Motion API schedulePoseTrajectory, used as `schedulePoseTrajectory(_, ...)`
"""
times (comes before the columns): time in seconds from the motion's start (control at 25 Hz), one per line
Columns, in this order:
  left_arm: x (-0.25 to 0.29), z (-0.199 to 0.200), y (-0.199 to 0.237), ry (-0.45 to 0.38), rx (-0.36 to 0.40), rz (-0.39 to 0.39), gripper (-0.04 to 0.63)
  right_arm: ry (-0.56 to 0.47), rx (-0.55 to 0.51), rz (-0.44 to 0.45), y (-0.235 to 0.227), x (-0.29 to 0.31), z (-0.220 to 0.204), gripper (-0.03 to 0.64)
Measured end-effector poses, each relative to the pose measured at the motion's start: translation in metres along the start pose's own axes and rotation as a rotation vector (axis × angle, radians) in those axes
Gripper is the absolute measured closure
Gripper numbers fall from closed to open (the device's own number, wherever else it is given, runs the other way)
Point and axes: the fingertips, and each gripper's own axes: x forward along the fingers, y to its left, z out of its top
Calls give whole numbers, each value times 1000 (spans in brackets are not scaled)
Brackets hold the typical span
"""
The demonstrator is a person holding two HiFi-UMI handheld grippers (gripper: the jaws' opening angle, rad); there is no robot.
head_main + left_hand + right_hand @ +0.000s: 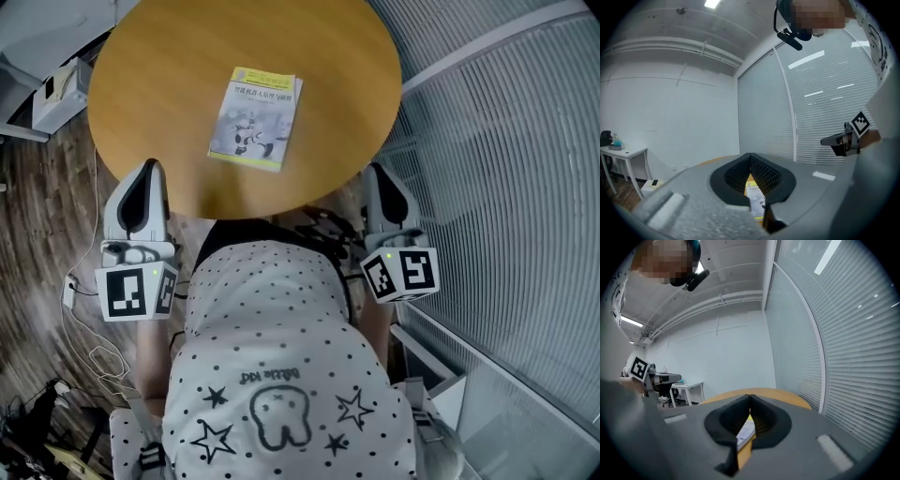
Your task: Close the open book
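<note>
The book (255, 118) lies flat on the round wooden table (169, 84), closed, its pale cover with a yellow top band facing up. My left gripper (147, 169) is shut and holds nothing; it hovers at the table's near left edge, well short of the book. My right gripper (378, 173) is also shut and empty, at the near right edge. In the left gripper view the jaws (750, 157) meet at their tips and the book (757, 199) shows in the gap below them. The right gripper view shows its jaws (750, 398) touching too, with the book (746, 430) below.
A wall of glass and blinds (506, 141) runs close along the right side. White cables (89, 337) trail on the wood floor at the left. A white box (58, 94) sits on the floor beyond the table's left rim. A small white table (623, 154) stands further off.
</note>
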Motion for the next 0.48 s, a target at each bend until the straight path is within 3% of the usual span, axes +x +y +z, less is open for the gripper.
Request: schedulePoseTrajectory(0.48, 13, -4, -13, -13, -5, -25, 586, 10, -6, 20, 0, 5, -1, 612)
